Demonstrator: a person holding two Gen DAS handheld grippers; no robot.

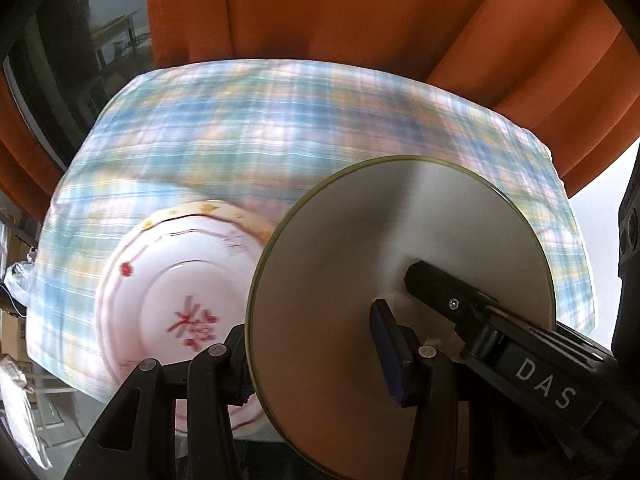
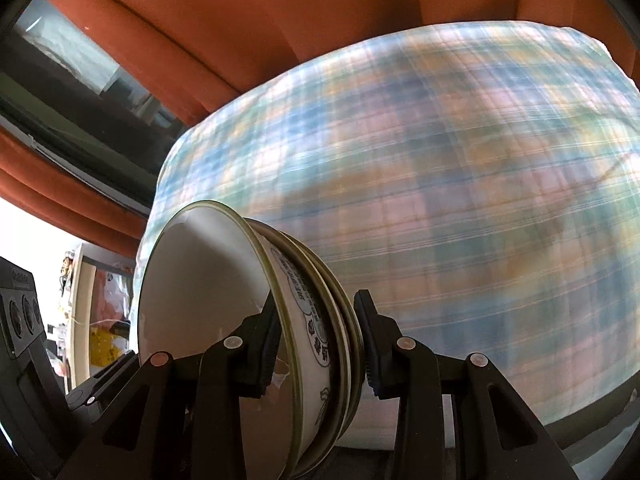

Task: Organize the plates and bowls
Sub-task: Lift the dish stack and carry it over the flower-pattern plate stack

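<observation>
White capitals "DAS" stand on the black arm of the right gripper (image 1: 460, 304), toward four o'clock in the left wrist view; blue characters ring the outer wall of the bowl (image 2: 308, 320) held in the right wrist view, near six o'clock, too blurred and edge-on to read, apart from what looks like "16".

left tongs (image 1: 316, 360): jaws spread wide | right tongs (image 2: 320, 350): jaws clamped, raised and tilted
</observation>
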